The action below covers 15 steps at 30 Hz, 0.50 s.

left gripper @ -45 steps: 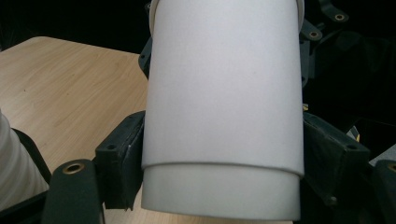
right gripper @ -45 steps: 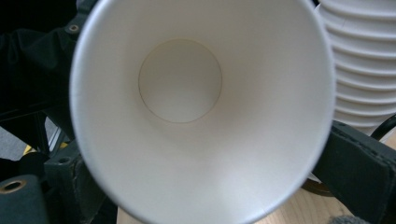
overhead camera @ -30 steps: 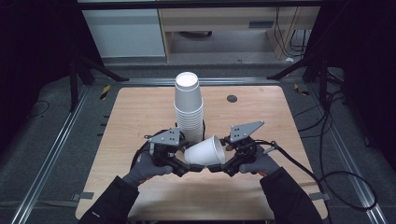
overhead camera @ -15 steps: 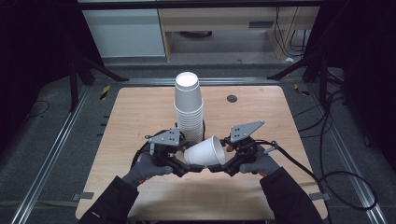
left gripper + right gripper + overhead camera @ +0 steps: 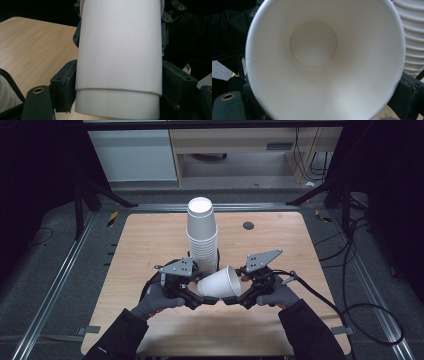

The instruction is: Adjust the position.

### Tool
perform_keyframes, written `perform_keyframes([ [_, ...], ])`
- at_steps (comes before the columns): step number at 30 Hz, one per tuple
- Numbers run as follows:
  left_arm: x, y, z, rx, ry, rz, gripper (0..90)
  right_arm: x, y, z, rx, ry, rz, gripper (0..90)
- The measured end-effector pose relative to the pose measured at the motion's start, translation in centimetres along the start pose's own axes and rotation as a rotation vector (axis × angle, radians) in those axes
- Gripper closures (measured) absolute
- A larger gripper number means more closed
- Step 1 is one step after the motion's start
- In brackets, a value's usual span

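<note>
Hands come in from the near edge of the table (image 5: 150, 330), each with a gripper. Between them a single paper cup (image 5: 220, 282) lies on its side in the air, mouth toward the right gripper (image 5: 239, 296). The left gripper (image 5: 196, 299) clamps the cup's narrow end between its jaws. The right gripper's jaws have just been opening at the rim; whether they press on it I cannot tell. Behind stands the stack of cups (image 5: 202, 237), upside down. Judging by this, one cup is separated but not yet set down.
</note>
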State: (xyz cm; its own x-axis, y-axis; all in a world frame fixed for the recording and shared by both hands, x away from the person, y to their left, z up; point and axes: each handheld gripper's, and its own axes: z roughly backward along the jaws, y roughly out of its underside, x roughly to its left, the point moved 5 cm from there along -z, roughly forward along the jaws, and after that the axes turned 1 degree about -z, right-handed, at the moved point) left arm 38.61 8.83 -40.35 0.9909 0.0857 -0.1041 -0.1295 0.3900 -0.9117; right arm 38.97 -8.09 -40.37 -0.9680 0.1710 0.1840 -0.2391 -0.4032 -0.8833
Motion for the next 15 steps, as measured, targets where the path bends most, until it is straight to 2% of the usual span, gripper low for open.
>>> perform_keyframes([
  [15, -0.03, -0.02, -0.01, -0.010, -0.003, 0.003, 22.1, 0.10, 0.02, 0.26, -0.001, -0.008, 0.005, 14.3],
])
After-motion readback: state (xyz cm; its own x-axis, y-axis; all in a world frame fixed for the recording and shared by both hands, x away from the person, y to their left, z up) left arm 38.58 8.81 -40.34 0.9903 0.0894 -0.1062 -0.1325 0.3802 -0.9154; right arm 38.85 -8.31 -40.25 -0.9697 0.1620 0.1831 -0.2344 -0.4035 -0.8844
